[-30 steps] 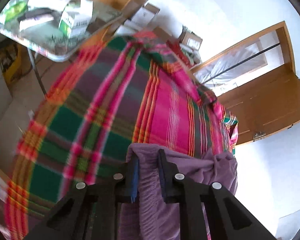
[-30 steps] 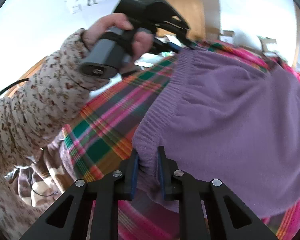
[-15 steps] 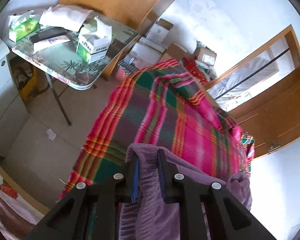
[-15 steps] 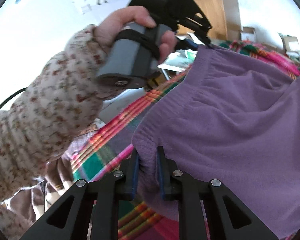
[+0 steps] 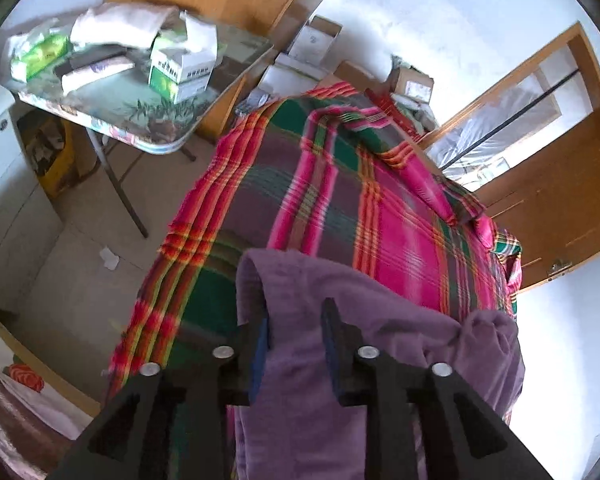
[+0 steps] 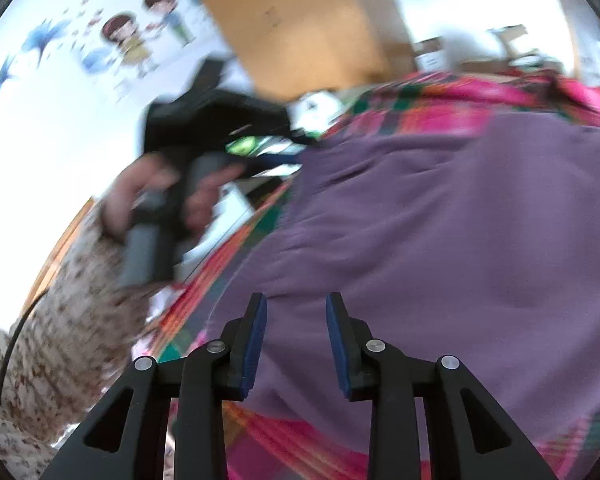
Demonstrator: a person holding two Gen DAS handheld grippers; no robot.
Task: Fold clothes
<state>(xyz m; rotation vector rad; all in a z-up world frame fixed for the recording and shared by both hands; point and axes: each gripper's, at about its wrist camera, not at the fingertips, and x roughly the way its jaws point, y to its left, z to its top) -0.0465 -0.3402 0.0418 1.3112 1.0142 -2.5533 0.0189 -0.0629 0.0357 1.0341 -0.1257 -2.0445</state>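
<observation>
A bed under a pink, green and orange plaid blanket [image 5: 340, 200] fills the room ahead of me, with a folding table [image 5: 112, 108] of tissue boxes to its left and wooden doors [image 5: 560, 184] to the right. The purple garment [image 6: 440, 232] lies spread across the blanket. My left gripper [image 5: 294, 332] has its jaws parted, with a fold of the purple cloth lying between them and draped over the left finger, not pinched. My right gripper [image 6: 296, 332] is likewise spread wide, hovering over the garment's near edge with nothing clamped. In the right wrist view my left hand [image 6: 168, 196], in a speckled sleeve [image 6: 56, 320], is blurred around its handle.
</observation>
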